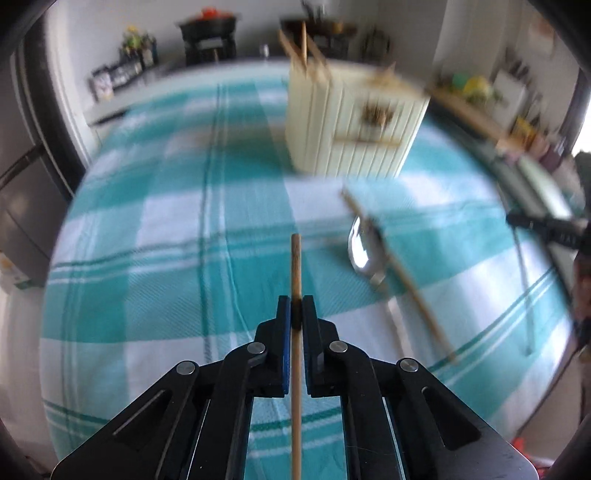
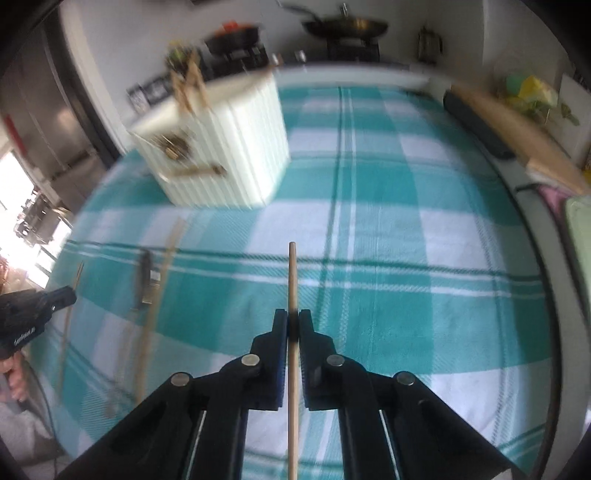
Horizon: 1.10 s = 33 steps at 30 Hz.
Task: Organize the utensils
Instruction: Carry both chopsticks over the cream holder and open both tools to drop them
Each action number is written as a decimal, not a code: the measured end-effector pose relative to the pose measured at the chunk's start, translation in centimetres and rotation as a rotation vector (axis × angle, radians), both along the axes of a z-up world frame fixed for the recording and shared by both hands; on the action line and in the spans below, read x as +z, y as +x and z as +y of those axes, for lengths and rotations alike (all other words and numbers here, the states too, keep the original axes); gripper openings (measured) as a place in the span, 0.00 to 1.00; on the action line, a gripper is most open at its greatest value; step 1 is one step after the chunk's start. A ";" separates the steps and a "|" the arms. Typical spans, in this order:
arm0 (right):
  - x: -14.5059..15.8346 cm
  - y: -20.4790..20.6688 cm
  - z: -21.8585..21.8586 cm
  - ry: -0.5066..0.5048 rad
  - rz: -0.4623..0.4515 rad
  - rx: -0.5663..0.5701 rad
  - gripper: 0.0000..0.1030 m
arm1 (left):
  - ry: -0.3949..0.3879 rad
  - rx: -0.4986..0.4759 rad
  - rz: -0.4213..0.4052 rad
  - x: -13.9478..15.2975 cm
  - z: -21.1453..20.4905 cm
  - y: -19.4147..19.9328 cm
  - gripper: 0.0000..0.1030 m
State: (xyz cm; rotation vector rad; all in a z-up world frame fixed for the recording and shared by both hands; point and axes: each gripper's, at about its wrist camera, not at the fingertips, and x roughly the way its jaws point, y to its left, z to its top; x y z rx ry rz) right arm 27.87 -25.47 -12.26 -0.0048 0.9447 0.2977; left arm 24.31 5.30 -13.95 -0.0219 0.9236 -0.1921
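Nearest in the left wrist view, the left gripper (image 1: 296, 308) is clenched on a wooden chopstick (image 1: 295, 266), which runs straight up between the two blue-faced pads and pokes out past the fingertips over the teal-and-white checked tablecloth (image 1: 147, 258). The right wrist view gives the same arrangement: the right gripper (image 2: 293, 320) is clamped on a second chopstick (image 2: 292, 280), its tip clear of the cloth beneath.

A little farther out in the left view, to the right of the held stick, a metal spoon (image 1: 364, 247) lies on the cloth with a loose chopstick (image 1: 399, 273) slanting across it (both blurred, so whether they touch is hard to say). From the right wrist camera the same loose items sit at the left edge, near the other gripper's black tip (image 2: 59, 297).

Beyond them stands the cream ribbed utensil holder (image 1: 351, 125), upright on the cloth, with several wooden sticks (image 1: 303, 48) rising from its back compartment. Nothing lies on the cloth between either held chopstick and the holder.

Farthest off, a counter along the wall carries dark pots on a stove (image 2: 347, 27), small frames and a plant; a wooden board (image 2: 517, 125) edges the table on the right.
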 end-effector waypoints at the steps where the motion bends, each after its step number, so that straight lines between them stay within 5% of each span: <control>1: 1.1 -0.6 0.1 0.011 -0.022 0.009 0.06 | -0.025 0.003 -0.031 1.4 0.4 -0.6 0.04; 7: 6.2 -4.8 0.3 0.044 -0.156 0.048 0.06 | -0.123 -0.002 -0.178 7.0 1.9 -3.4 0.04; 16: 11.5 -3.1 1.8 0.088 -0.324 0.027 0.06 | -0.202 0.024 -0.310 12.7 3.0 -2.0 0.04; 26: 20.4 4.7 5.3 0.095 -0.578 0.027 0.06 | -0.190 0.067 -0.566 23.8 1.2 6.2 0.04; 29: 21.2 7.6 7.0 0.078 -0.629 0.041 0.06 | -0.175 0.094 -0.610 24.8 -0.2 9.5 0.04; 33: 18.9 11.7 8.3 0.048 -0.540 0.059 0.06 | -0.146 0.094 -0.550 22.9 -2.2 14.5 0.04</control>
